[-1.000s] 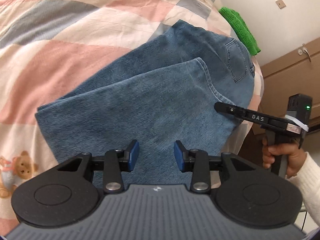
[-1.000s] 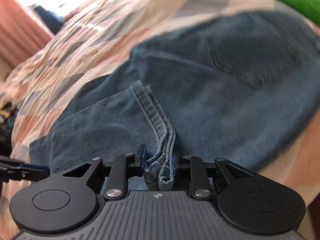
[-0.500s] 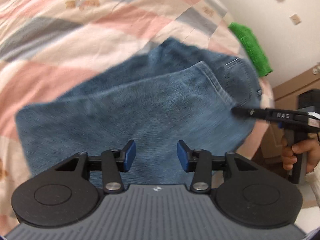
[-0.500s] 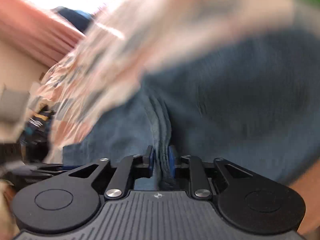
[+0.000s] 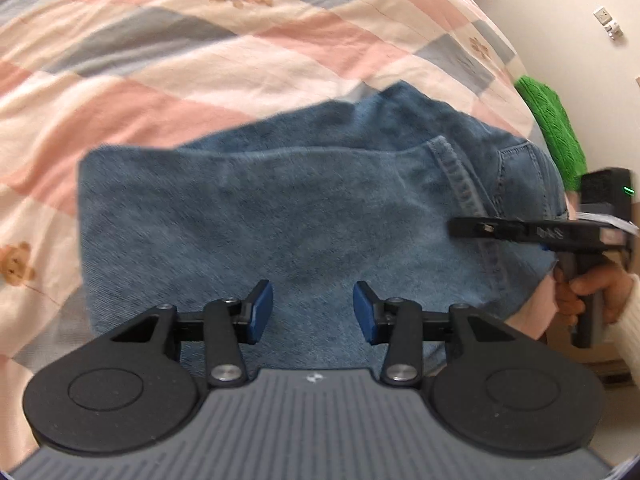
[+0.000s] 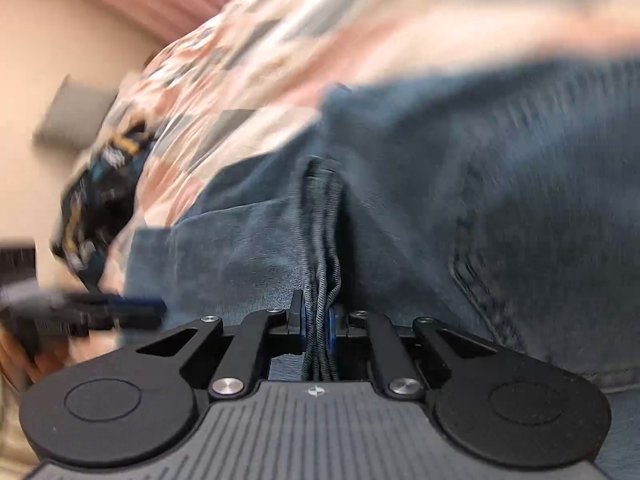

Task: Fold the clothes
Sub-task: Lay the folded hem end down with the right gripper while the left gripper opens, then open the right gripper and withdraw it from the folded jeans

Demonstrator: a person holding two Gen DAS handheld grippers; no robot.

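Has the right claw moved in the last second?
Yes. In the left wrist view the right claw, shut on the jeans, sits closer to the green cloth.

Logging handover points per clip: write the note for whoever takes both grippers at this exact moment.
Left gripper: open, empty, hovering over the near part of the jeans.
Right gripper: shut on a bunched hem edge of the jeans, at their right side.
Jeans lie on the checked quilt, already doubled over, with the back pocket showing at the far right. A green cloth lies beyond them.
Done: at least one fold.
Left: carry the held edge across, release, flatten. Right view is blurred, so the layers are hard to tell.
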